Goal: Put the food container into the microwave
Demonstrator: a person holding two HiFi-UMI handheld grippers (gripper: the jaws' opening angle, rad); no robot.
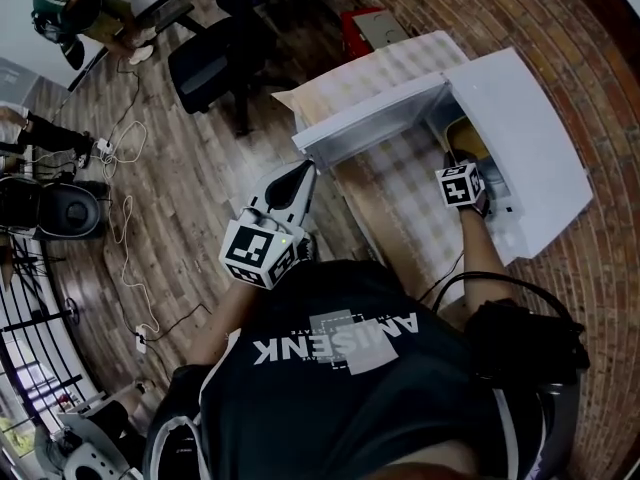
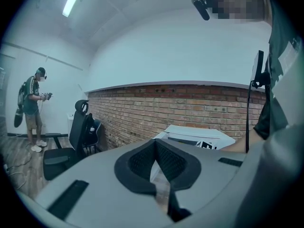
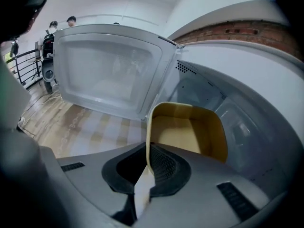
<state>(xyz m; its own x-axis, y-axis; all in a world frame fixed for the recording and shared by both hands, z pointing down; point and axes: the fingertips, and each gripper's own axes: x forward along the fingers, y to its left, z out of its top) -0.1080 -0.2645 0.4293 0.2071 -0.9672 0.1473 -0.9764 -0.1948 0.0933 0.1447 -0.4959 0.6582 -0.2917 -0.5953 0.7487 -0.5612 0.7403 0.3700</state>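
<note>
Jaws of the right gripper (image 3: pixel 148 152) were clamped on the near wall of the yellow food container (image 3: pixel 187 129), inside the open microwave (image 3: pixel 237 65). It looked light and stiff, best pinched at its rim. The left gripper (image 2: pixel 155 144) was closed, empty.

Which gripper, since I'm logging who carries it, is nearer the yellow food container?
Right. The right gripper is shut on the wall of the food container inside the microwave; the left gripper is empty, outside by the open door.

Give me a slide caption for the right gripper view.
Right tongs hold the yellow food container by its rim inside the open white microwave.
</note>
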